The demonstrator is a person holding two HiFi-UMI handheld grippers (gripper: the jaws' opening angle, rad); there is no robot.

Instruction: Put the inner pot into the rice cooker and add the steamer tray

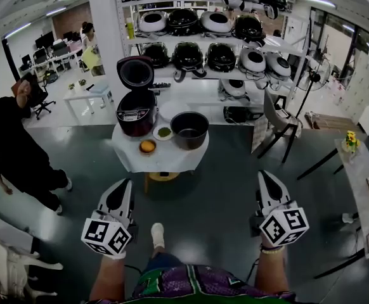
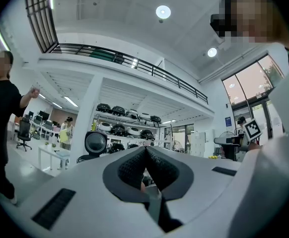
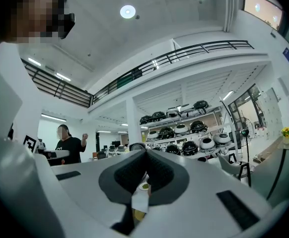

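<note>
A small table with a white cloth (image 1: 129,157) stands a few steps ahead in the head view. On it sit a dark red rice cooker (image 1: 135,114) with its lid up, a black inner pot (image 1: 189,130) to its right, and a pale round tray (image 1: 170,109) behind them. My left gripper (image 1: 126,183) and right gripper (image 1: 264,176) are held level at waist height, well short of the table, both shut and empty. The left gripper view shows its pads (image 2: 134,165) pressed together, with the cooker's raised lid (image 2: 95,143) far off. The right gripper (image 3: 145,155) is likewise closed.
Two small bowls, one green (image 1: 164,132) and one orange (image 1: 148,146), sit at the table's front. Shelves of rice cookers (image 1: 203,40) stand behind. A person in black (image 1: 10,147) is at the left, a chair (image 1: 279,122) at the right, and a stool (image 1: 162,177) under the table.
</note>
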